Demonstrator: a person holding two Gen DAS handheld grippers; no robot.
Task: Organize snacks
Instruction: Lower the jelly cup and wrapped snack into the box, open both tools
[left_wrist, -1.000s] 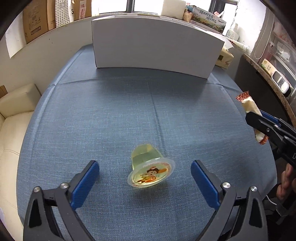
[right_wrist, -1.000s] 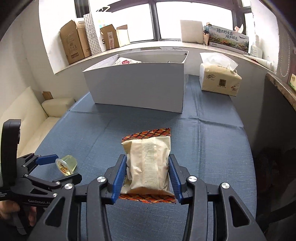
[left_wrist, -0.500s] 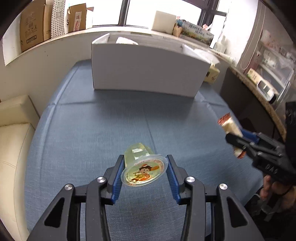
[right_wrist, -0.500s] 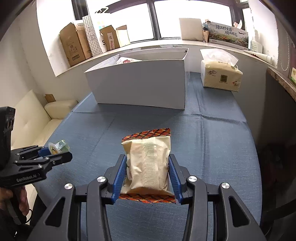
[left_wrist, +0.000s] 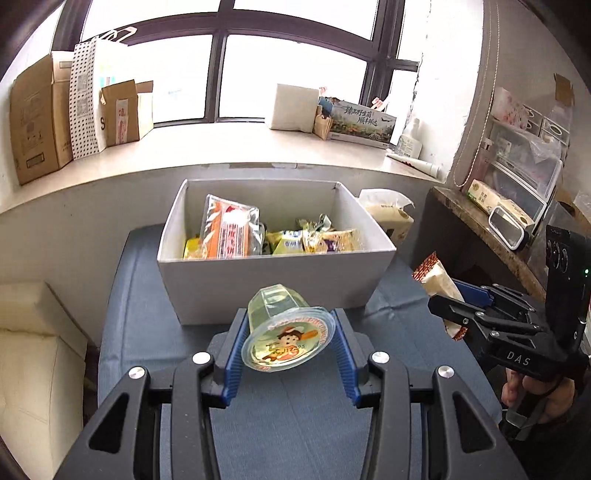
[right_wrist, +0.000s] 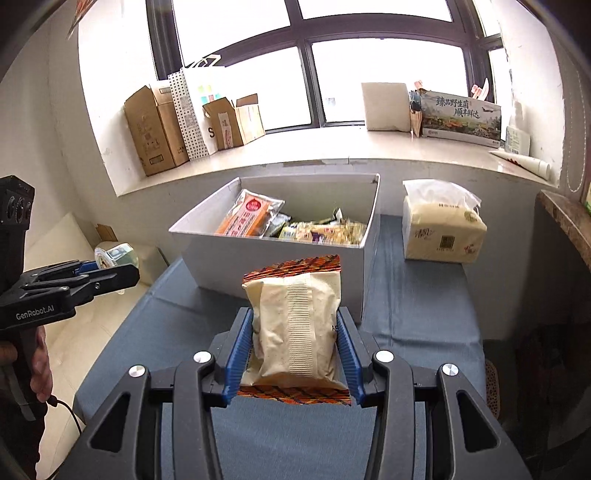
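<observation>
Both grippers risen; one jelly cup (left_wrist: 288, 338), one snack packet (right_wrist: 295, 332) held.

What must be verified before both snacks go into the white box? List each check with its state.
1. Left claw grips the jelly cup: ok, both blue pads press its sides, the cup tilted with the lid toward the camera.
2. Right claw grips the beige snack packet: ok, pinched across its middle.
3. White box is open on top: ok.
4. Room inside the box: ok, other packets lie low against the back, with wall showing above them.
5. Both snacks clear the near wall of the box: cannot tell, no side view.
6. The claws are apart from each other: ok, a gap shows between them in both views.
</observation>
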